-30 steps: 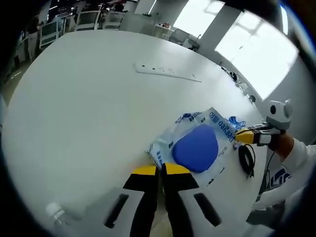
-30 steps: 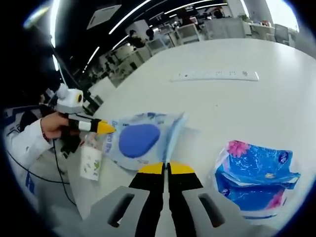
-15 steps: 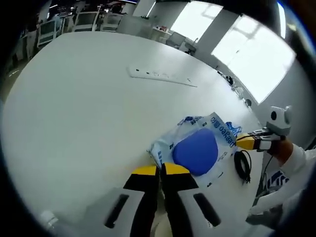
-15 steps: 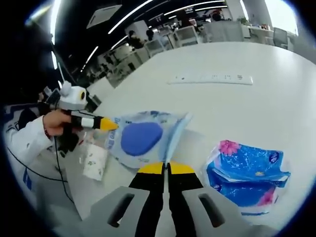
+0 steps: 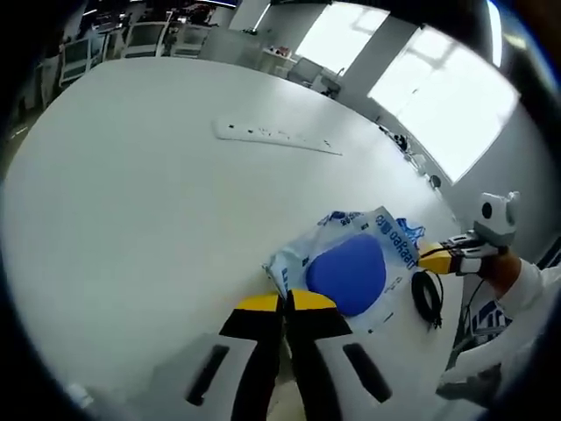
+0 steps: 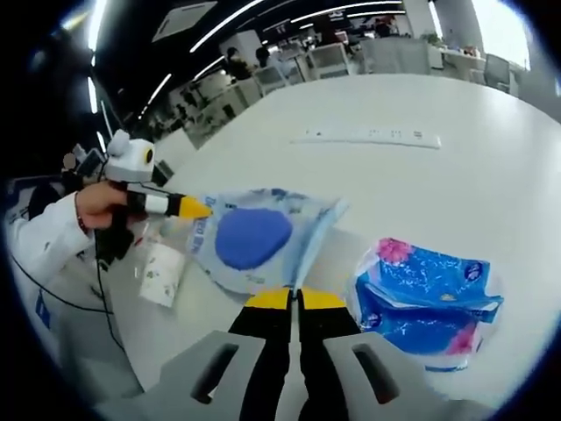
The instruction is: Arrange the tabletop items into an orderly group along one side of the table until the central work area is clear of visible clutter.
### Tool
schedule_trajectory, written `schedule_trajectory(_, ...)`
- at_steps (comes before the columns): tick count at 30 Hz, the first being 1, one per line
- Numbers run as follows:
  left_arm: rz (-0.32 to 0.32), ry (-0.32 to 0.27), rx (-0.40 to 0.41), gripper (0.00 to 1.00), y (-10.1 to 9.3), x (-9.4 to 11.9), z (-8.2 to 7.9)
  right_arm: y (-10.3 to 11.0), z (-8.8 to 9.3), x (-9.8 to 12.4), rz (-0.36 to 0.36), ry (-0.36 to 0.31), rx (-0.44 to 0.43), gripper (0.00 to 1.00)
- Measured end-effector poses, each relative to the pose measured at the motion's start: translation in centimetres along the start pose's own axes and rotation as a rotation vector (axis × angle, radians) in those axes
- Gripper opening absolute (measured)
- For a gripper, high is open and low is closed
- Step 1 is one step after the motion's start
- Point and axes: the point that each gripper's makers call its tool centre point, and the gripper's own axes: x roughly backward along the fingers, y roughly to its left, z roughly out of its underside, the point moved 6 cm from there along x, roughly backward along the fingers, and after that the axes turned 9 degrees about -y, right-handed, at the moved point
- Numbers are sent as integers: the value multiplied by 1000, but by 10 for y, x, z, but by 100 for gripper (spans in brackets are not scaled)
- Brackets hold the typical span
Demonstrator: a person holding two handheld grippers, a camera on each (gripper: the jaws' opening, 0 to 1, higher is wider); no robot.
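Both my tongs have their jaws pressed together on the same clear plastic package with a blue oval (image 6: 253, 239), one at each end. My left gripper (image 5: 287, 303) pinches the package's near edge, right at my jaw tips; seen from my right gripper's view, that left gripper (image 6: 195, 208) bites the package's far-left corner, with my hand (image 6: 95, 207) behind it. My right gripper (image 6: 295, 299) clamps the opposite edge just ahead of its own tips, and from the left gripper view it comes in from the right (image 5: 431, 259) onto the package's far corner.

So the package (image 5: 349, 270) lies stretched between the two tongs, its long axis running from one gripper to the other, and I judge that any pull toward the table edge has to go with both hands moving together or the film will twist.

Just right of my right tips lies a blue tissue pack with pink flowers (image 6: 427, 301), apart from the package. Beside my left hand lies a small white packet (image 6: 160, 274). Far ahead on the white table (image 5: 131, 193) is a long power strip (image 5: 276, 138). A black cable loop (image 5: 428, 297) lies just under my right gripper.
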Motion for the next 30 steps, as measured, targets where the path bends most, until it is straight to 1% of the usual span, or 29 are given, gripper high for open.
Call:
schedule_trajectory(6,1,16,-5,0,-1,-3,3,-1,6,2,3,9,-13,0)
schedule_trajectory(17,14,23,2,0,-5,-9,4,-6,13,5,26,27,-16,0)
schedule_trajectory(30,16,38,17,0,-6,-15,9,-12,21,6,41,46,-31,0)
